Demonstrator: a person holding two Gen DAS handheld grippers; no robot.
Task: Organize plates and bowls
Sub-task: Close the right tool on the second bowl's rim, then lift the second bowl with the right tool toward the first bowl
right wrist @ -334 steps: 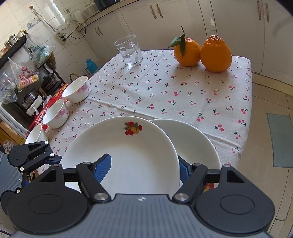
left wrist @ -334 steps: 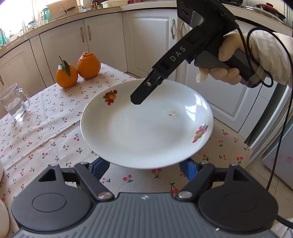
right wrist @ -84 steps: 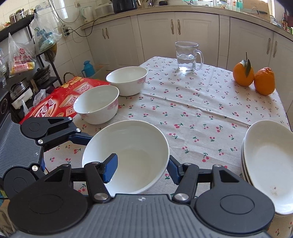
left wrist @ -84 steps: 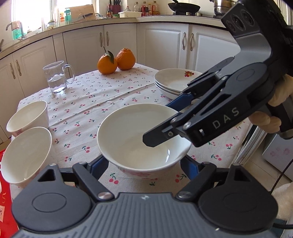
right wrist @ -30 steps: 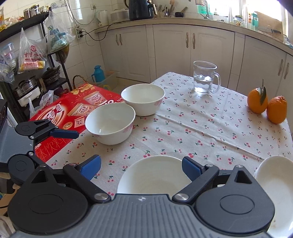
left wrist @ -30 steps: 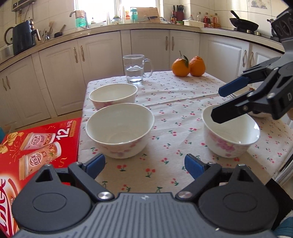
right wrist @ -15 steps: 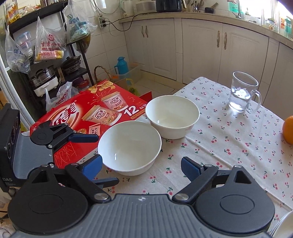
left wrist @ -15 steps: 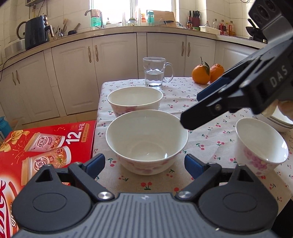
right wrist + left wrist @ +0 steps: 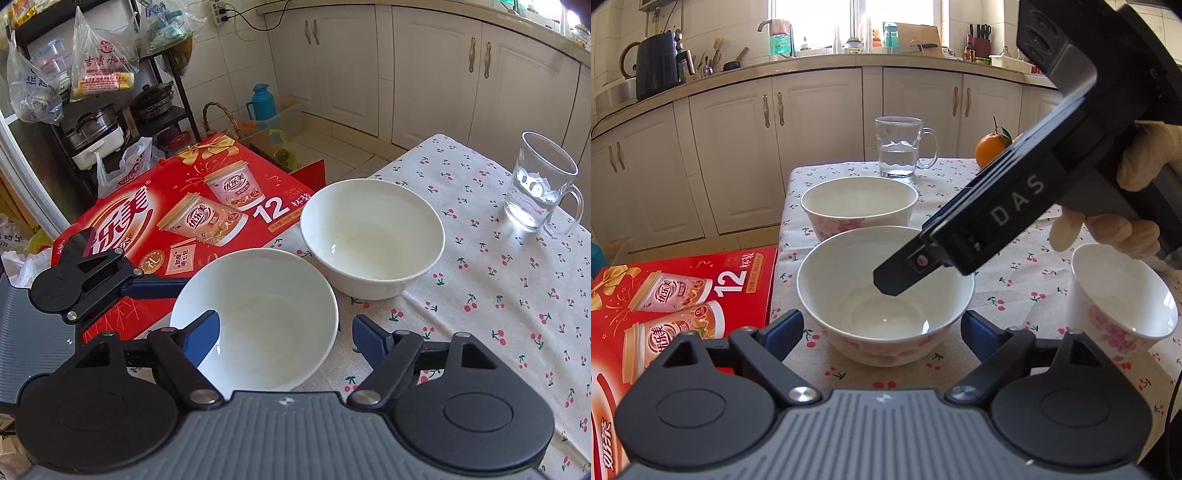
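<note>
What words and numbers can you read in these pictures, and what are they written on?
"DAS": white letters on the side of the right gripper, seen from the left camera.
"12": big white number on the red box beside the table.
Chinese writing on the red box and its pictured cups: there, but I can't read it surely.
Red print on the hanging plastic bags: too small to read.

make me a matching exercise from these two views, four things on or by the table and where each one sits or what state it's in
Things:
1. glass mug
2. orange
3. red carton
4. near bowl

Places or states:
A. beside the table, off its edge
B. partly filled with water
C. between both claws' fingers
D. far side of the table, partly hidden behind the right claw

Pairs: 1-B, 2-D, 3-A, 4-C
</note>
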